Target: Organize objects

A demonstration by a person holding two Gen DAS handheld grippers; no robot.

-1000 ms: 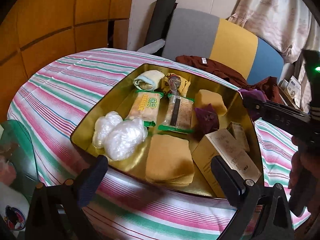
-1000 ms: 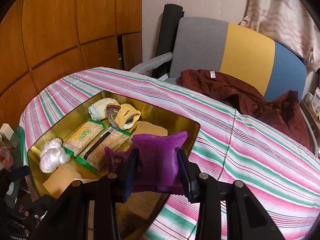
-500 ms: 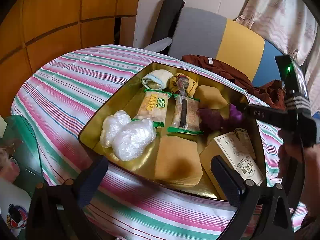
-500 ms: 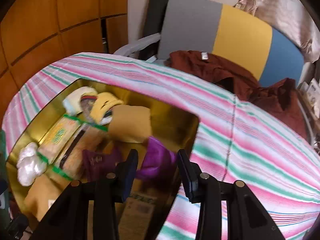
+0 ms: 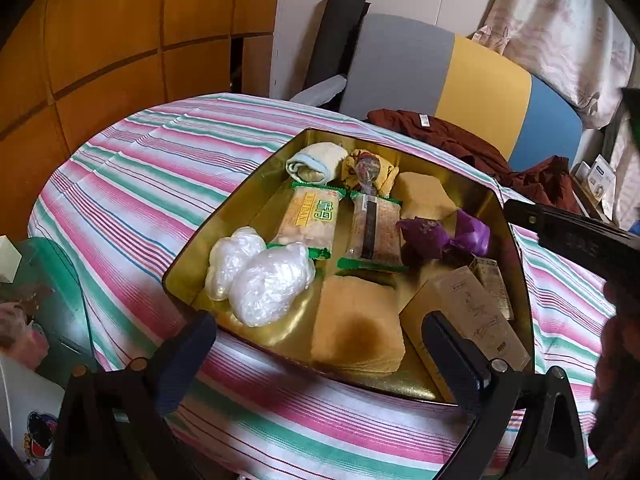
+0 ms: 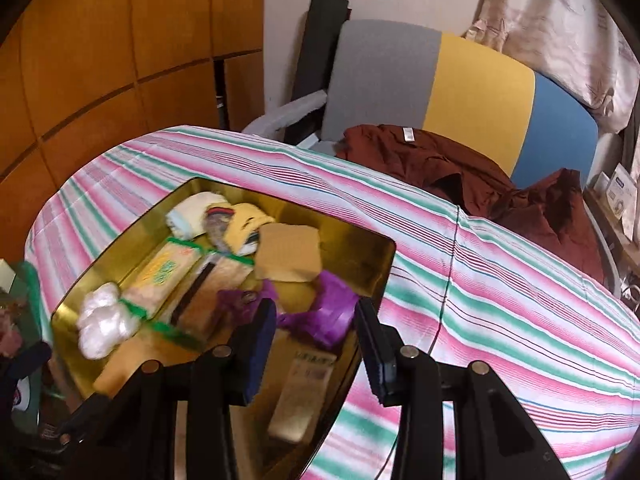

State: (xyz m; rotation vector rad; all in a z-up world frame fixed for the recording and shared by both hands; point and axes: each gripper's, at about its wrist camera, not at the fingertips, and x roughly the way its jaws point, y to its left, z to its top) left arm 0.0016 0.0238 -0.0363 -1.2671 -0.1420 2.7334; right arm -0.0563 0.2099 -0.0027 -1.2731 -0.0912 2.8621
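Note:
A gold tray (image 5: 192,248) sits on the striped tablecloth. It holds two green-ended snack packs (image 5: 312,220), white plastic bags (image 5: 260,280), tan cloth stacks (image 5: 356,328), a cardboard box (image 5: 472,320), a rolled towel (image 5: 316,162) and a dark purple packet (image 5: 422,236). A bright purple packet (image 5: 472,234) lies loose in the tray's right part. My right gripper (image 6: 315,308) hovers above that packet (image 6: 332,312), pads apart and not touching it. From the left wrist view the right gripper (image 5: 568,232) reaches in from the right. My left gripper (image 5: 318,326) stands wide open over the tray's near edge, holding nothing.
The round table wears a pink, green and white striped cloth (image 6: 500,300). Behind it stands a chair with a grey, yellow and blue back (image 6: 460,80), a maroon garment (image 6: 460,168) draped on it. A green glass surface (image 5: 52,280) lies at the left. A person's hand (image 5: 616,380) shows at the right edge.
The right gripper held the bright purple packet above the tray a second ago. The packet now lies in the tray and the gripper has drawn up and back. The left gripper stayed put.

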